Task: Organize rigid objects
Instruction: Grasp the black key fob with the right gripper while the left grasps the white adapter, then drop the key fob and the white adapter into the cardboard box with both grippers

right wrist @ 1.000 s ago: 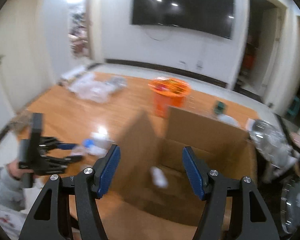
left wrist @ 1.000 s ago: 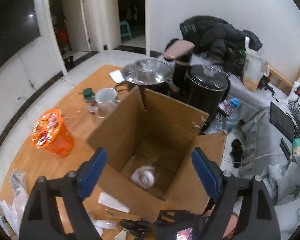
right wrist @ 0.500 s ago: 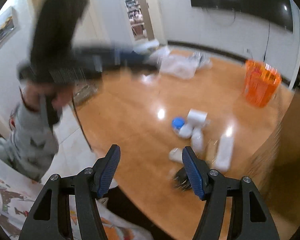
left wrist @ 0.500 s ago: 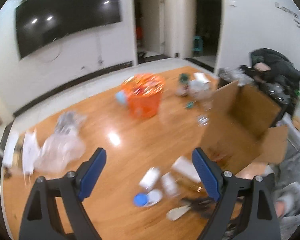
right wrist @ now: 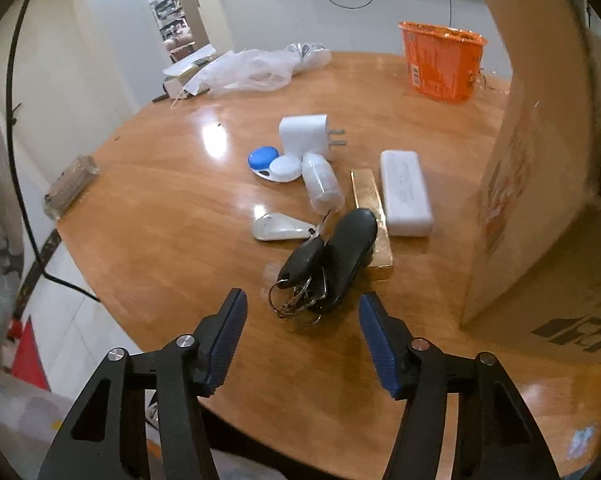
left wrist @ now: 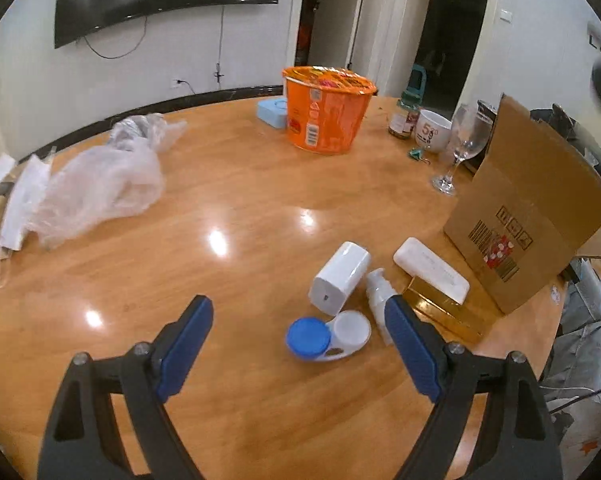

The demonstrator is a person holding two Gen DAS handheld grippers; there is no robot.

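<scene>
I am holding my left gripper (left wrist: 298,322) above the wooden table (left wrist: 228,184) with its jaws spread wide and nothing between them. Ahead of it a contact lens case (left wrist: 327,337) is lying just in front of a white charger (left wrist: 339,277), with a small pump bottle (left wrist: 380,298), a gold bar (left wrist: 446,314) and a white case (left wrist: 430,269) crowding beside them. The cardboard box (left wrist: 528,216) is standing to the right of this cluster. I am keeping my right gripper (right wrist: 302,338) released too, empty, hovering just short of a bunch of keys (right wrist: 324,266) with black fobs, which is leaning against the gold bar. A white tag (right wrist: 280,227) is lying just left of the keys. An orange tub (left wrist: 326,108) is sitting well apart, farther back.
</scene>
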